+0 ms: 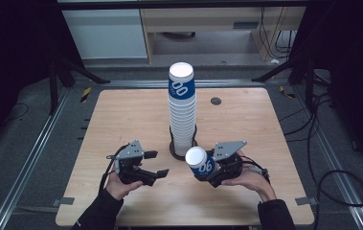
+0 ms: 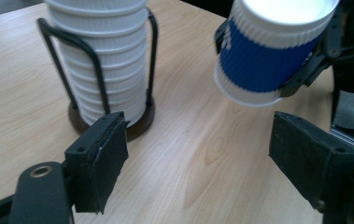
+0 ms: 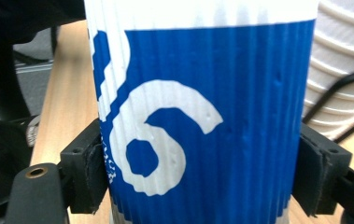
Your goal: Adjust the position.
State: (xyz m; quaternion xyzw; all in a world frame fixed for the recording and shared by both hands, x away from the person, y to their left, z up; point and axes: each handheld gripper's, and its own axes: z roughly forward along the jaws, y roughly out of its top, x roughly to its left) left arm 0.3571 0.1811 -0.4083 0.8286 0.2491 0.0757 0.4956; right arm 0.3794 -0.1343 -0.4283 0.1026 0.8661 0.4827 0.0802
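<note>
The high view looks forward and down over the whole table (image 1: pixel 121 120), while the left gripper view sits low near the cup stack (image 2: pixel 104 60), and the right gripper view presses close against the blue cup (image 3: pixel 202 116), which all three share.

A blue and white paper cup (image 1: pixel 201 163) with ribbed sides — tipped over, up off the table, just beside a tall stack of cups (image 1: pixel 182 108) in a black wire stand.
</note>
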